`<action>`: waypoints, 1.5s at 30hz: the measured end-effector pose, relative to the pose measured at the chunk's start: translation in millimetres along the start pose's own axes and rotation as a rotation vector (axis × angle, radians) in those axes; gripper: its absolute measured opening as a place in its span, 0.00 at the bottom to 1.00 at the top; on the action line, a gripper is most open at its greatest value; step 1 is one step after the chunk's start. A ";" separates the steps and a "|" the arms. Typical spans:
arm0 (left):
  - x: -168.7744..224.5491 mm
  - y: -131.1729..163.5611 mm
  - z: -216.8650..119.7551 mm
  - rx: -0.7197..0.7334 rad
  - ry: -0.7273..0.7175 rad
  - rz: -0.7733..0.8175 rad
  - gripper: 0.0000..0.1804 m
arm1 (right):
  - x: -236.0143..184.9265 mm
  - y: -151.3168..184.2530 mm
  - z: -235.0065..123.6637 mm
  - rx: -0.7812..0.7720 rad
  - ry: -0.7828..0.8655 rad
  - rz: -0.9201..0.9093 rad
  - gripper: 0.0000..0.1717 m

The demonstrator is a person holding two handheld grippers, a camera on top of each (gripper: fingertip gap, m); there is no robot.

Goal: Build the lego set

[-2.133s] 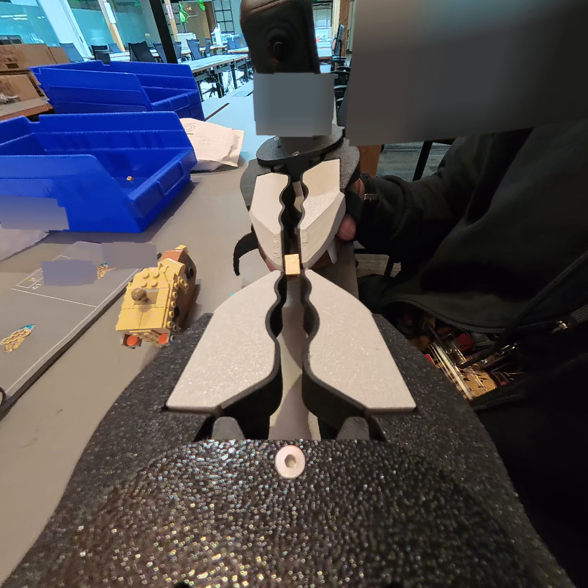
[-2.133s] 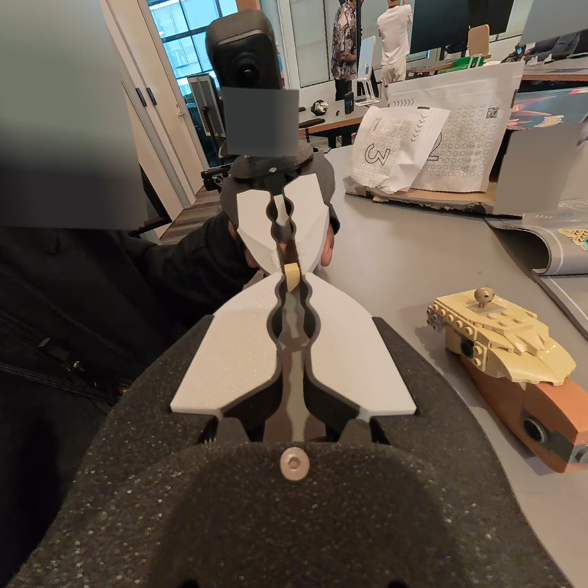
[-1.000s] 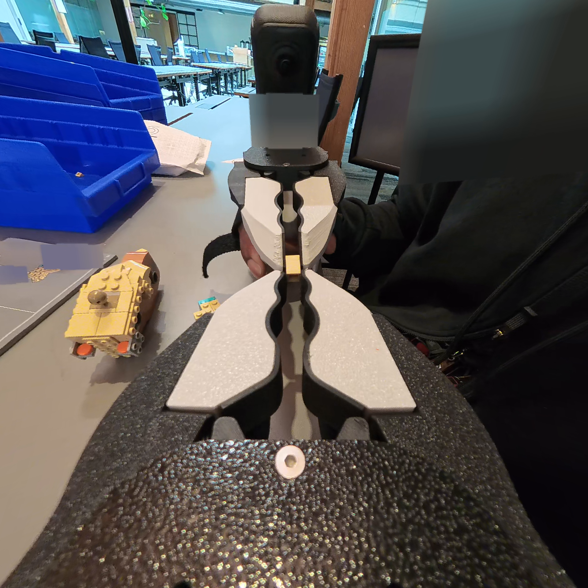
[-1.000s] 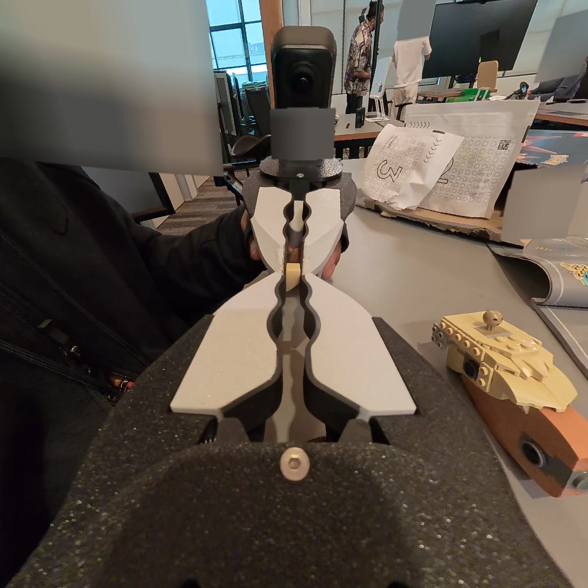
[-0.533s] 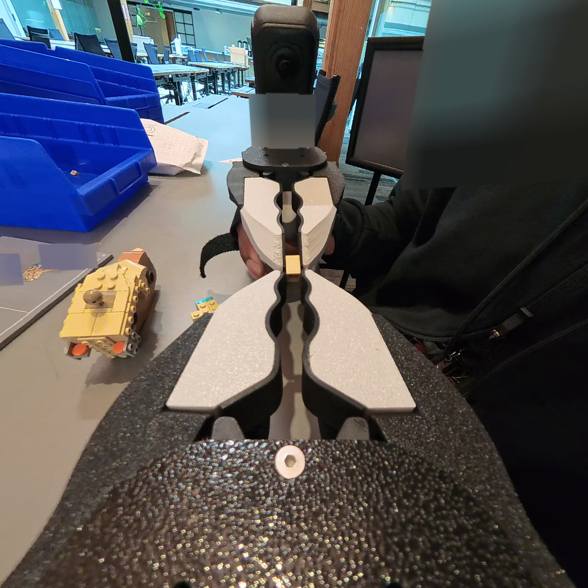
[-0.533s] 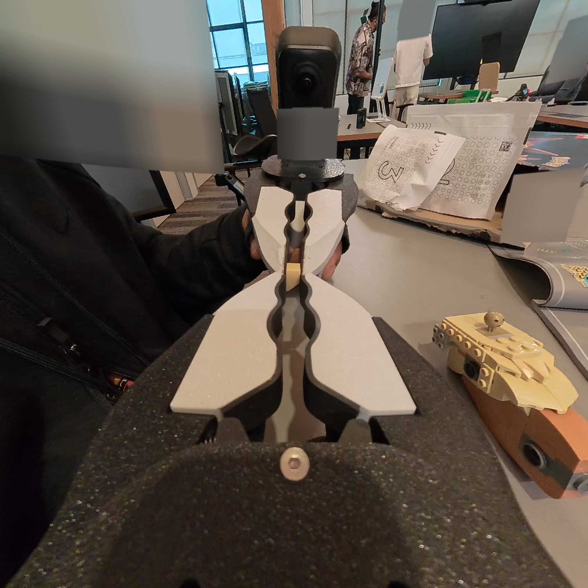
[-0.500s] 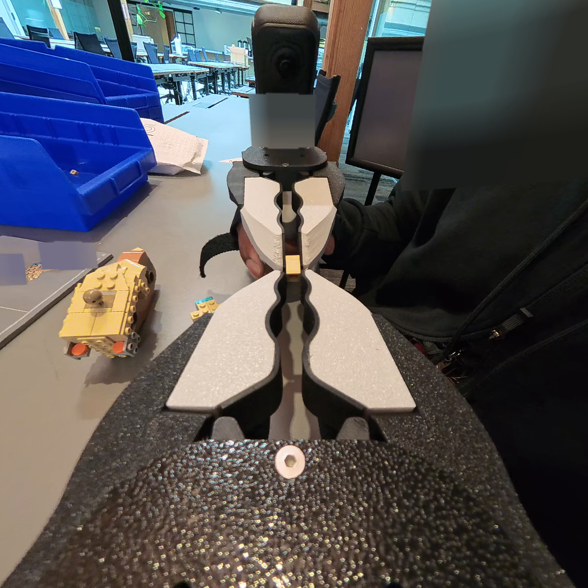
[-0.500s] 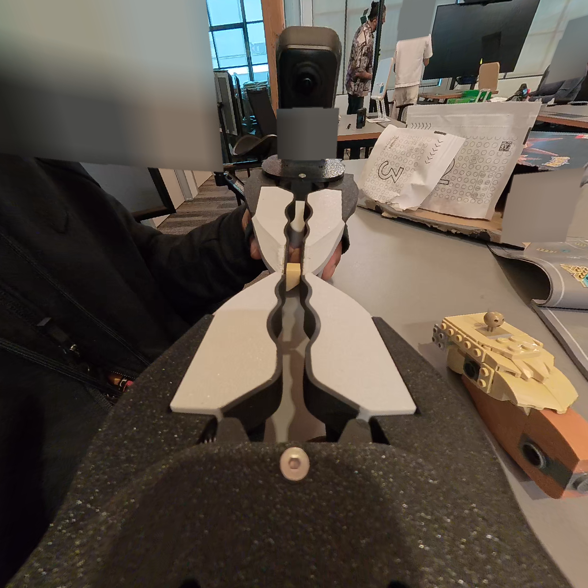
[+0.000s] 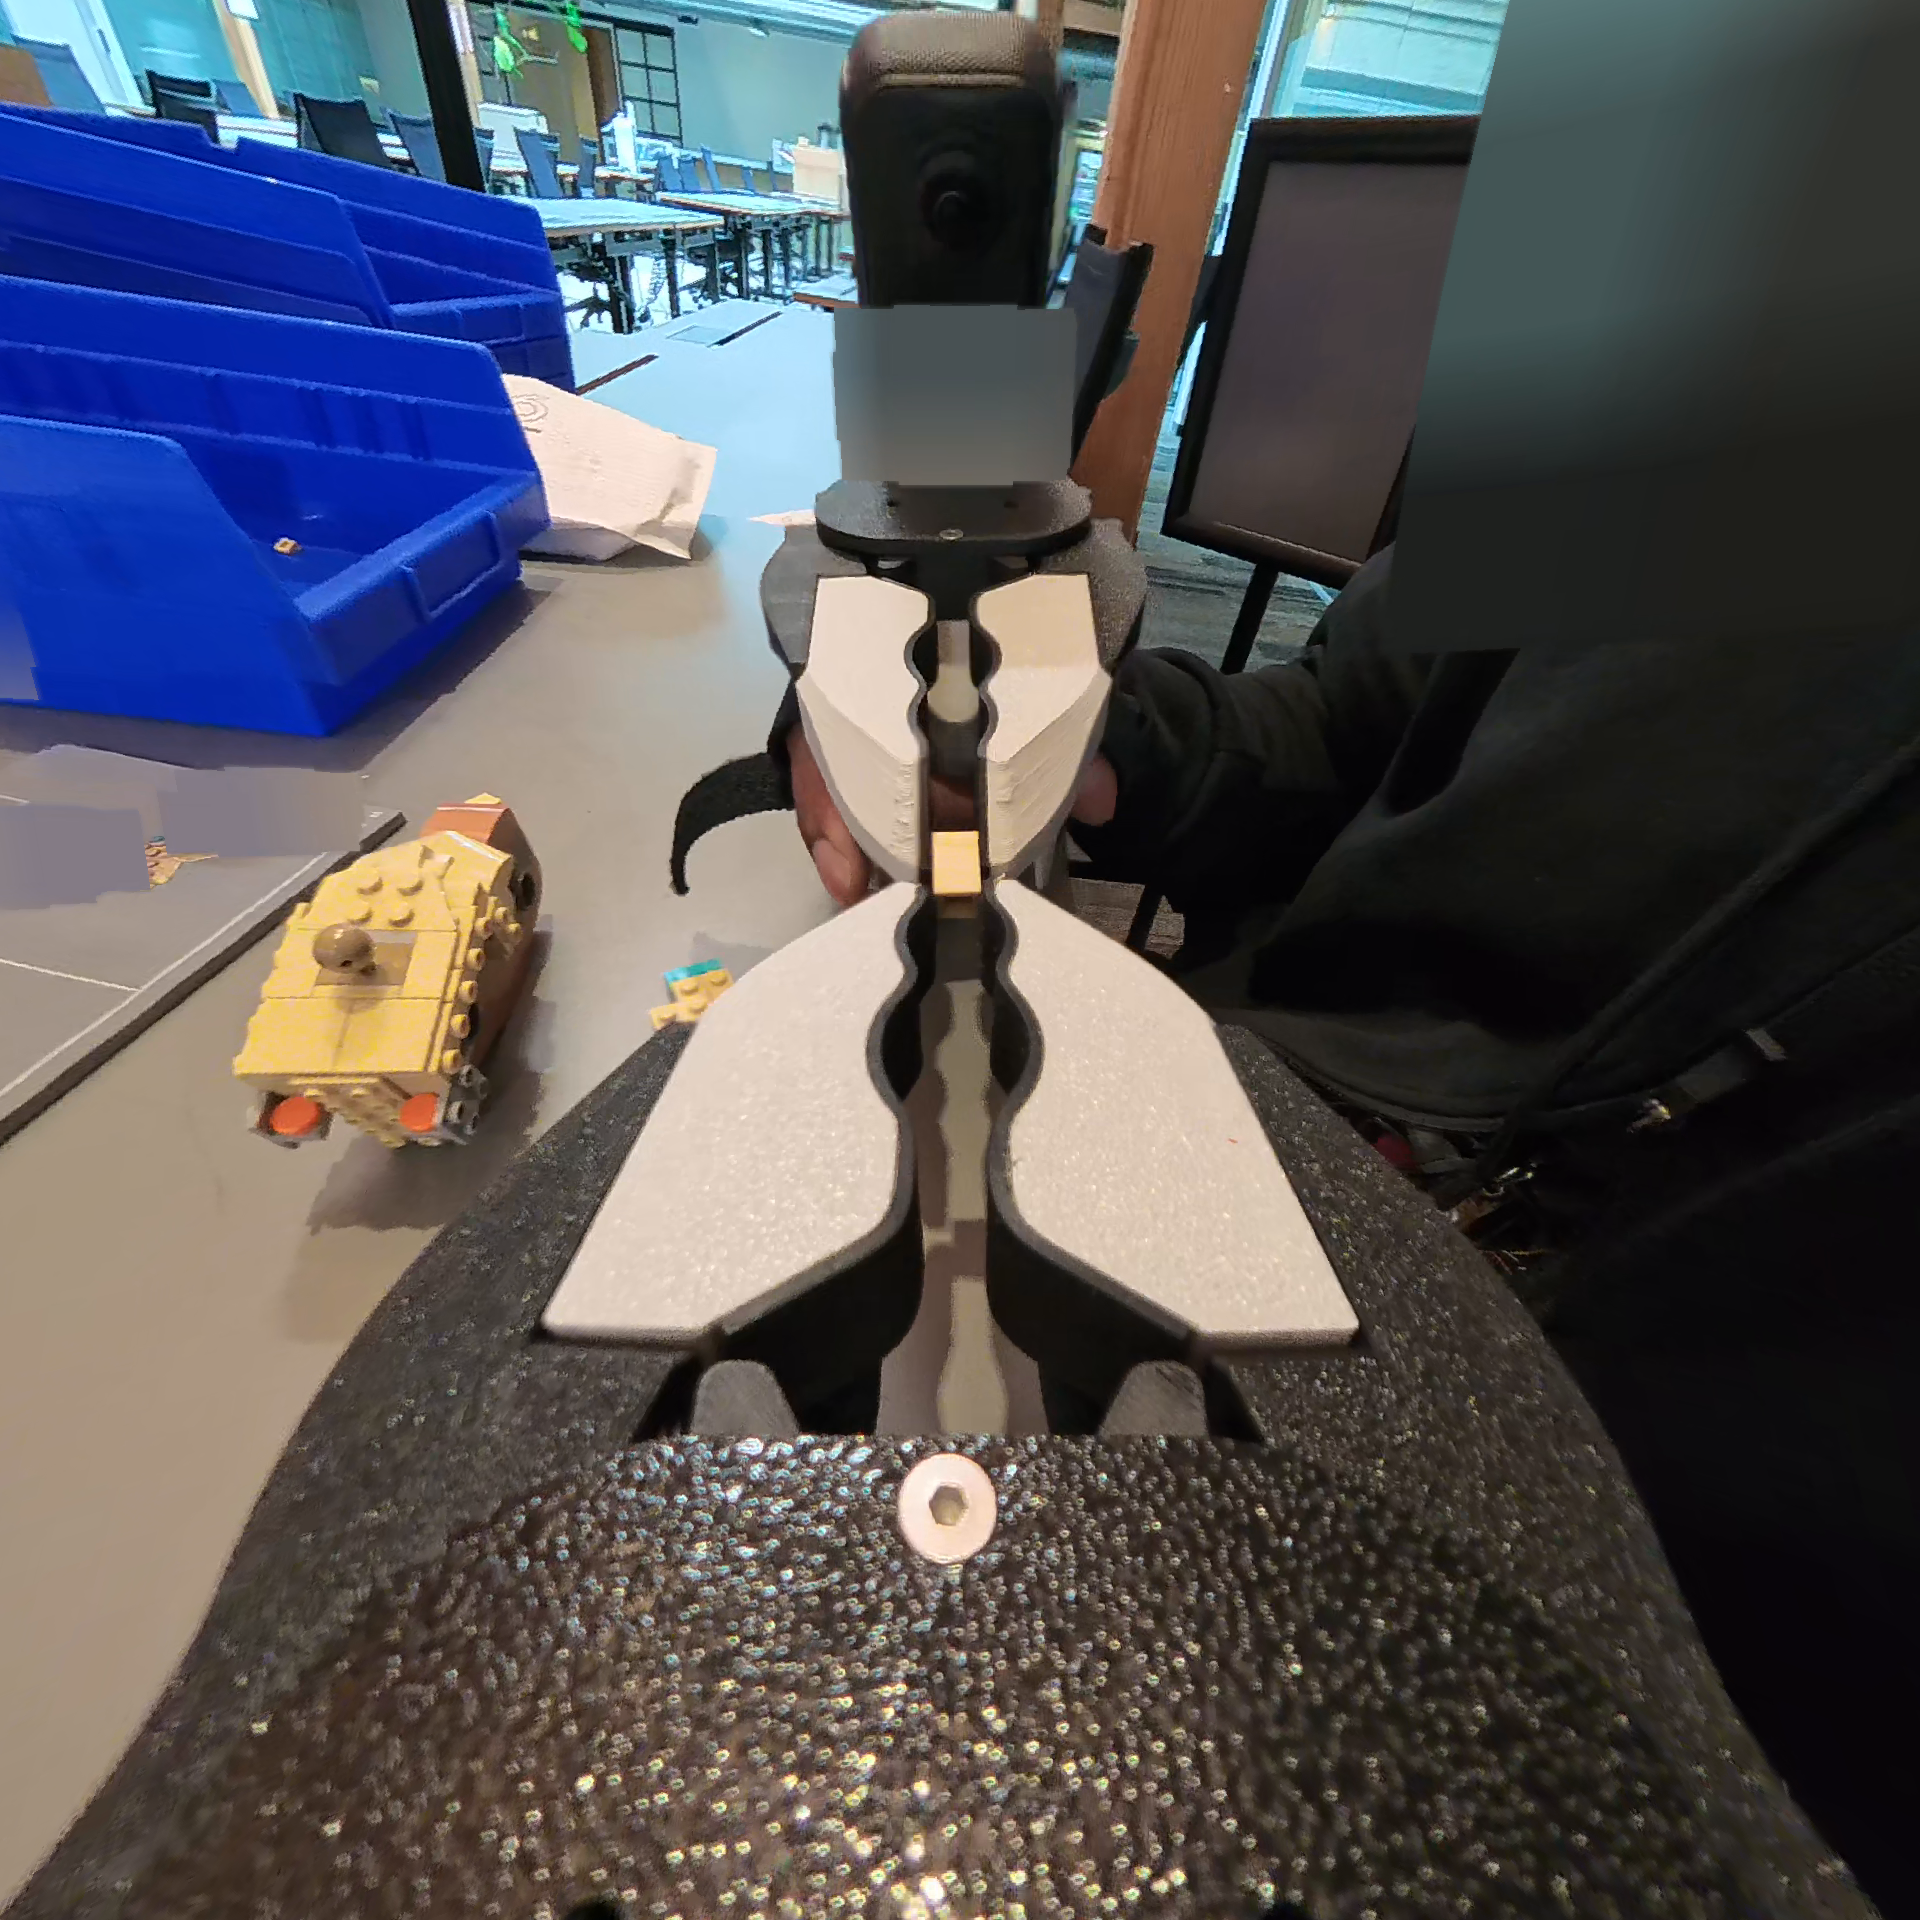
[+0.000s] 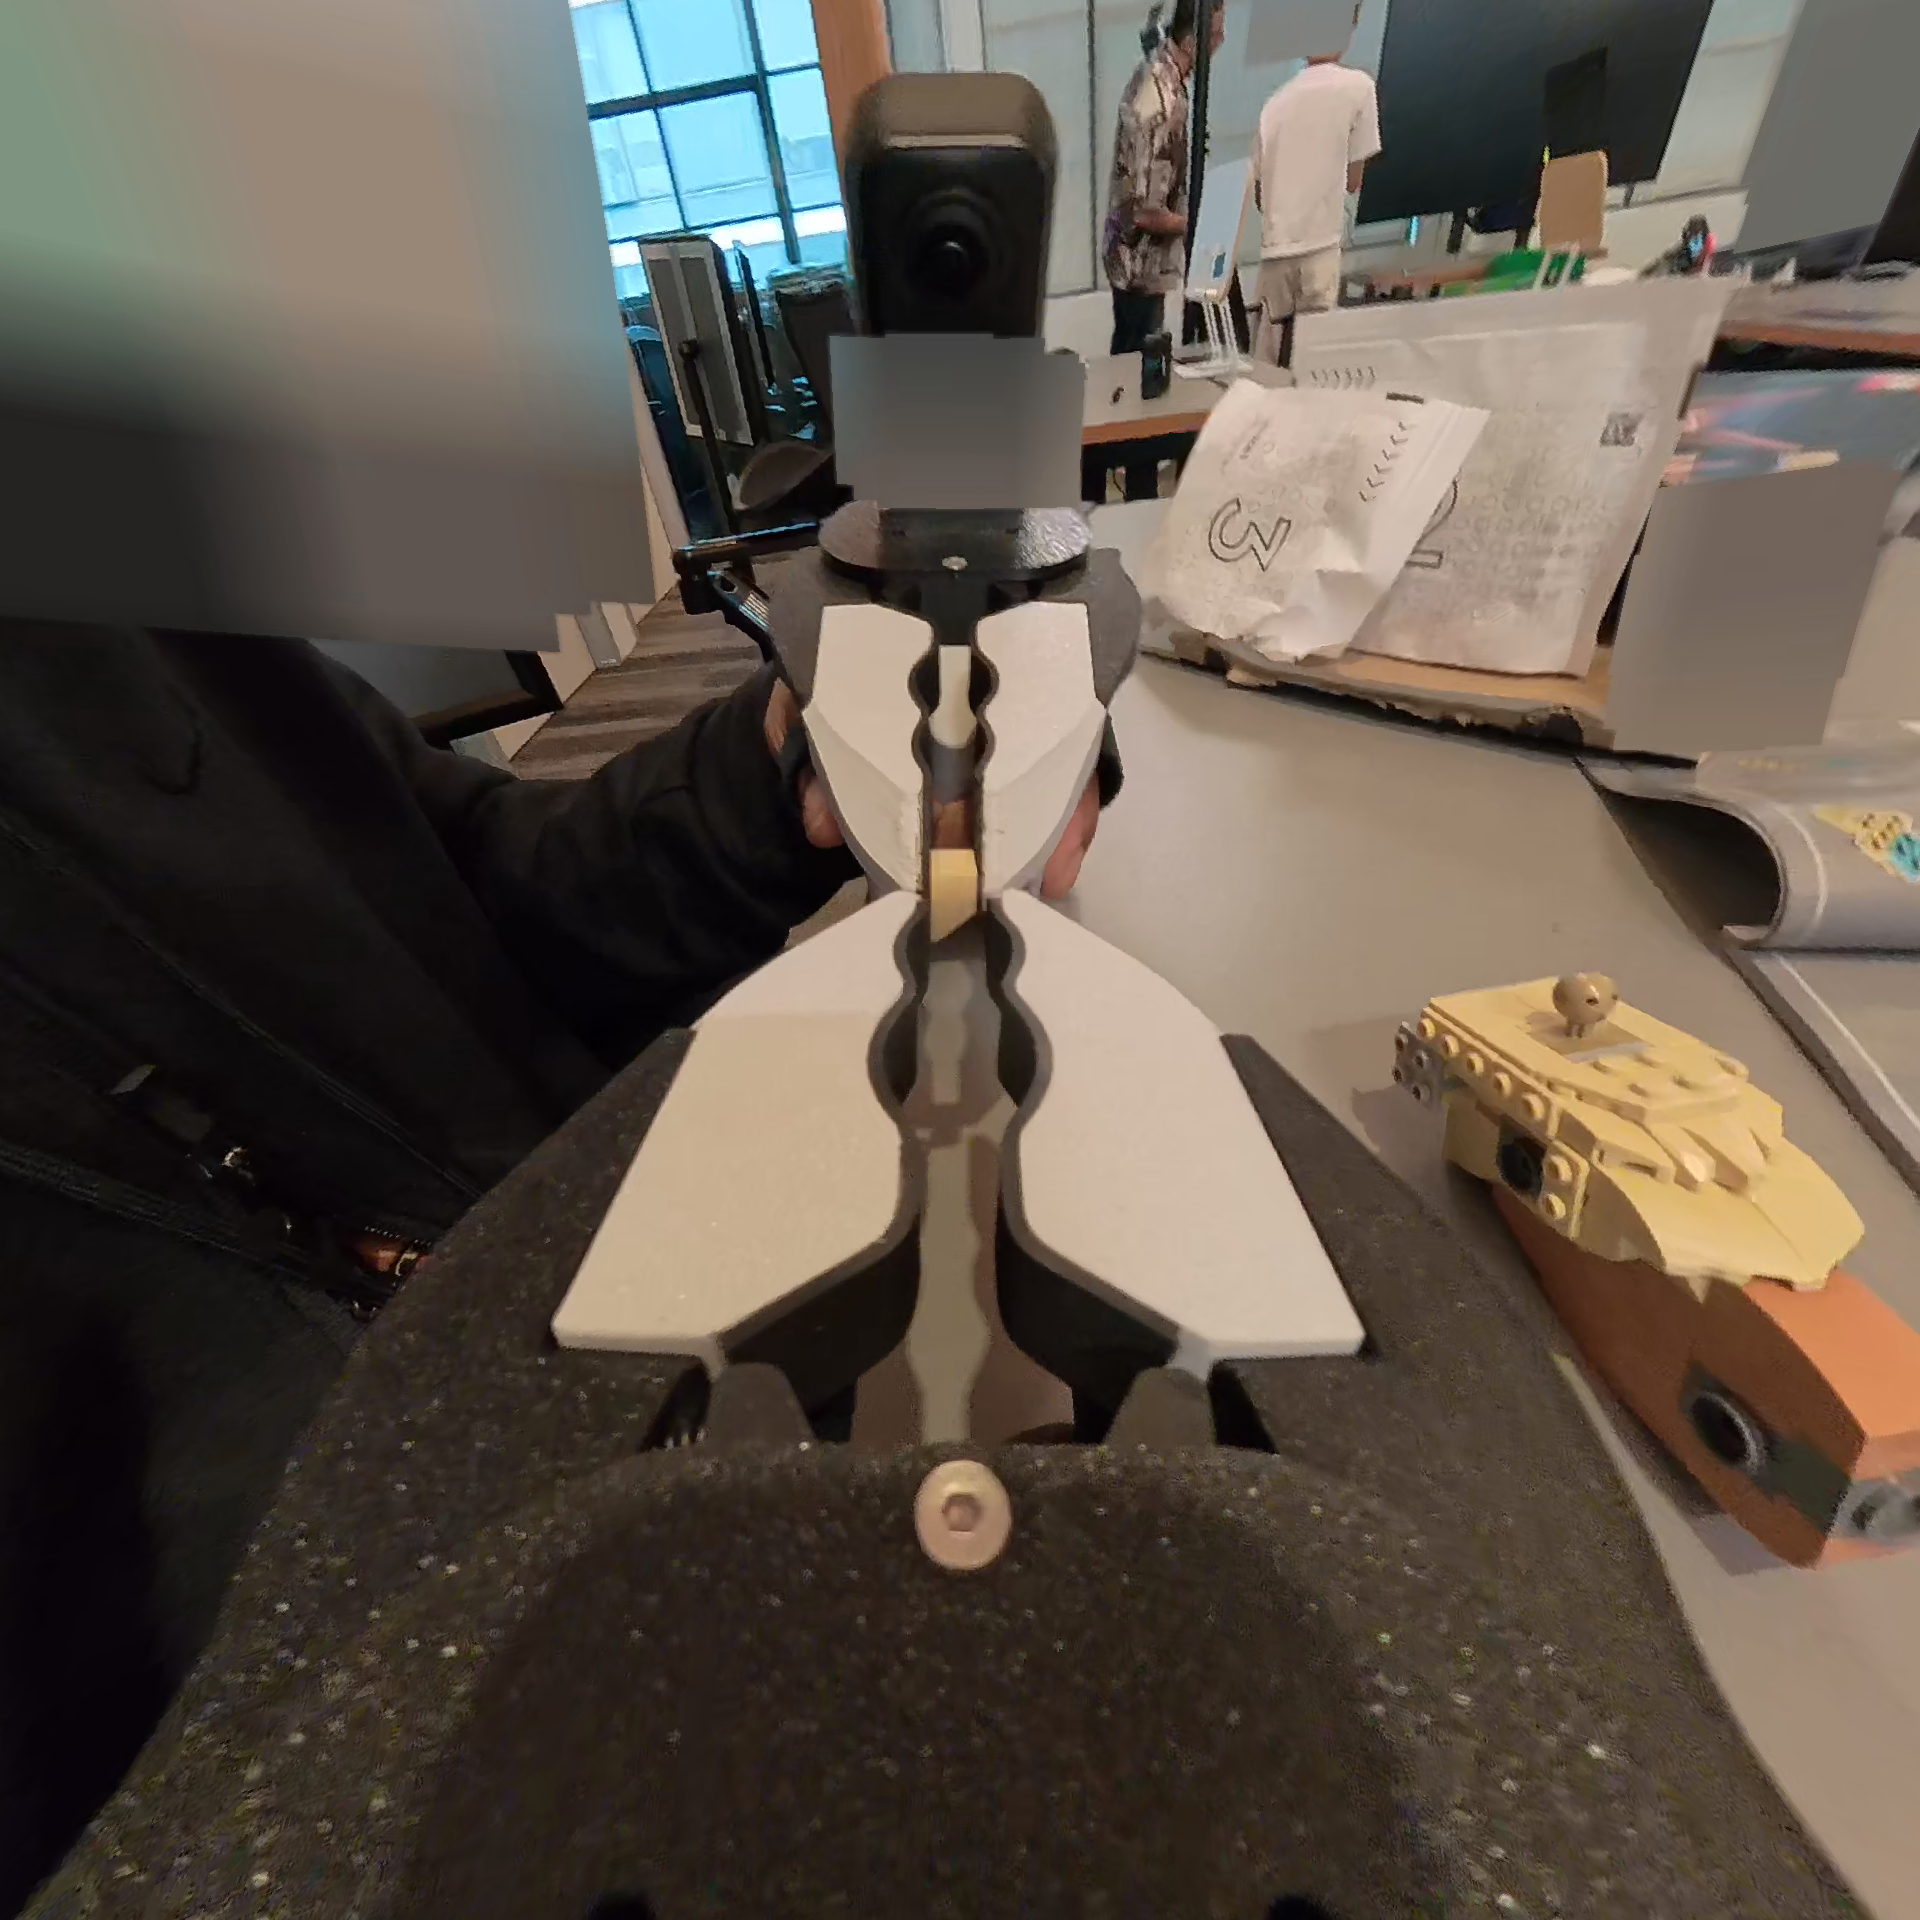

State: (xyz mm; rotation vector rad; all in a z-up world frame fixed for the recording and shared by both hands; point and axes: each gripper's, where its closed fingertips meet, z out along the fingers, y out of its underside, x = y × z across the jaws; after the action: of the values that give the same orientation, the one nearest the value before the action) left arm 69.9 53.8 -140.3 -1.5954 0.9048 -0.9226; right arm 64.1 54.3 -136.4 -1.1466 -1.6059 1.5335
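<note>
My two grippers meet tip to tip above the grey table (image 9: pixel 156 1299), with a small tan brick (image 9: pixel 954 864) between both pairs of fingertips. My left gripper (image 9: pixel 954 906) is shut on the near end of the brick. My right gripper (image 9: pixel 954 875) faces it; its fingers flank the far end. In the right wrist view the brick (image 10: pixel 951 883) reaches into my right gripper (image 10: pixel 951 920), whose jaws stand slightly apart with a thin gap beside the brick. The left gripper (image 10: pixel 948 871) pinches the brick's far end there.
A tan and brown brick-built model (image 9: pixel 384 987) lies on the table to the left, and shows at the right in the right wrist view (image 10: pixel 1621 1174). Small teal and yellow bricks (image 9: pixel 691 992) lie near it. There are also blue bins (image 9: pixel 260 540), paper bags (image 10: pixel 1351 540), a booklet (image 10: pixel 1818 862) and a person's black sleeve (image 9: pixel 1299 748). Left and right tips are no more than a few centimetres apart.
Both grippers stay tip to tip on the tan brick. My right jaws have parted slightly around it. The views have shifted only a little.
</note>
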 end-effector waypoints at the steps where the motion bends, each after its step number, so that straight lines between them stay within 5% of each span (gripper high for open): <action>1: -1.4 0.1 -1.1 0.000 -0.009 0.000 0.04 | 2.5 1.3 -0.9 -0.010 0.008 0.013 0.09; 12: -10.4 12.0 -0.6 -0.090 -0.081 0.005 0.04 | 9.5 6.3 -2.9 -0.043 0.036 0.033 0.12; 24: -7.1 13.3 6.7 -0.104 -0.076 0.039 0.04 | 5.9 11.5 -1.8 -0.084 0.036 0.003 0.05; 34: -22.2 8.8 -2.5 -0.062 -0.140 -0.027 0.09 | 69.9 36.9 -88.4 -0.284 0.330 0.093 0.05; 45: -28.7 14.8 5.6 -0.123 -0.123 -0.036 0.09 | 83.5 86.0 -95.3 -0.586 0.298 0.227 0.05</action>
State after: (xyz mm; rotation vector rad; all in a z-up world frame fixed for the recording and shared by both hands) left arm 61.3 79.1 -159.2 -1.7583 0.8623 -0.7966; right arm 128.0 166.0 -219.6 -1.8285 -1.8089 0.9641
